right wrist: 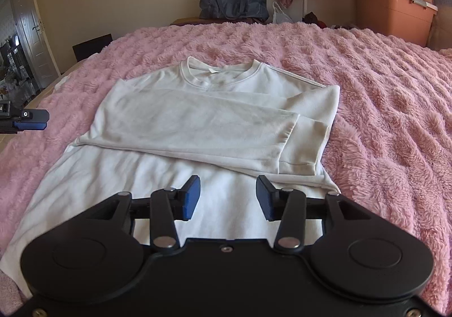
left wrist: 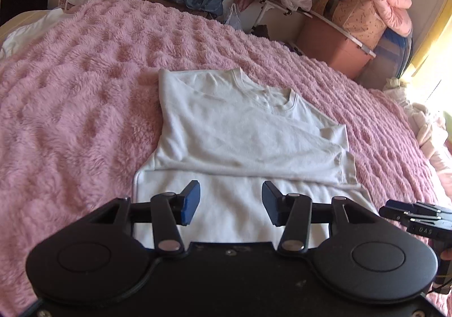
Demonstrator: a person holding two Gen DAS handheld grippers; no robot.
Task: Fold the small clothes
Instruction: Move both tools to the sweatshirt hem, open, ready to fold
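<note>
The left hand-held gripper (left wrist: pixel 230 201) hangs over the near hem of the white sweatshirt (left wrist: pixel 243 130), its blue-padded fingers (left wrist: pixel 189 205) spread wide with nothing between them. The right hand-held gripper (right wrist: pixel 228 197) hovers over the same hem area, equally wide apart and empty. The sweatshirt lies flat on the fluffy pink blanket (left wrist: pixel 70 85) covering the bed, collar (right wrist: pixel 220 74) pointing away, with both sleeves folded across the chest, one overlapping the other. Beyond the bed sit a dark blue bag (right wrist: pixel 233 0) and an orange storage box (right wrist: pixel 392 16).
</note>
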